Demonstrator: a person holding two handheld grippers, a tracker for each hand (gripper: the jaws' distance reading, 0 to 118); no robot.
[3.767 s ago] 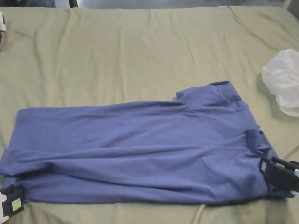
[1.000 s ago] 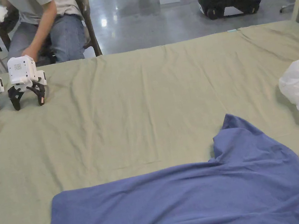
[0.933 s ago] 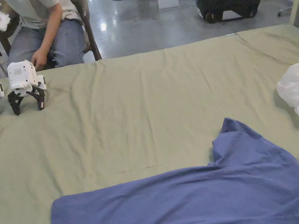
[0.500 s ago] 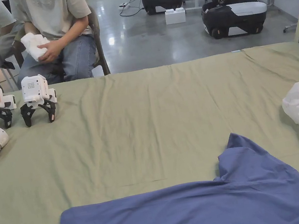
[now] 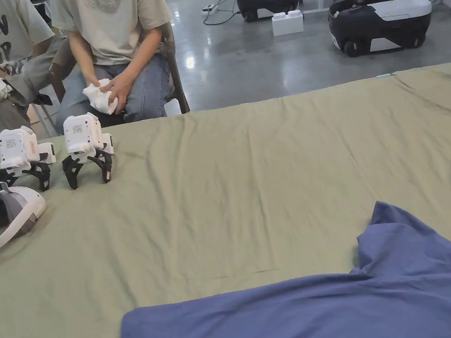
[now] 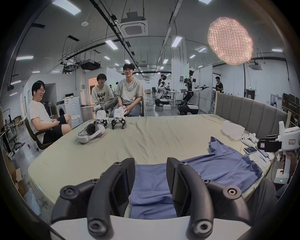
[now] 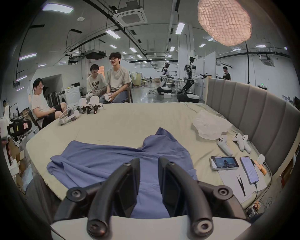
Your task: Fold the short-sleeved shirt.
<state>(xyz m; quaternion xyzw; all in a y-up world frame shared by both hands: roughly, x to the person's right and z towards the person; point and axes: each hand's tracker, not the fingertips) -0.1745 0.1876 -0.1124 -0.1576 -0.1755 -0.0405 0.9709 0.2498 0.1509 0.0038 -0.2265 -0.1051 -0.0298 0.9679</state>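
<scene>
Blue short-sleeved shirt [image 5: 317,313] lies flat at the near edge of the olive-green bedsheet [image 5: 253,184]. Left gripper [image 6: 151,183] and right gripper [image 7: 148,177] both have jaws apart, gripping nothing. Three people sit on chairs behind the bed; glossy grey concrete floor [image 5: 255,60] beyond.

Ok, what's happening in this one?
A person holding a gripper in each hand is folding a blue short-sleeved shirt on a bed covered with an olive-green sheet. The shirt lies partly folded along the near edge, one sleeve sticking out toward the far side. The left gripper and the right gripper are both open, poised near the shirt's near edge with nothing between their fingers. Three people sit watching at the far side.
</scene>
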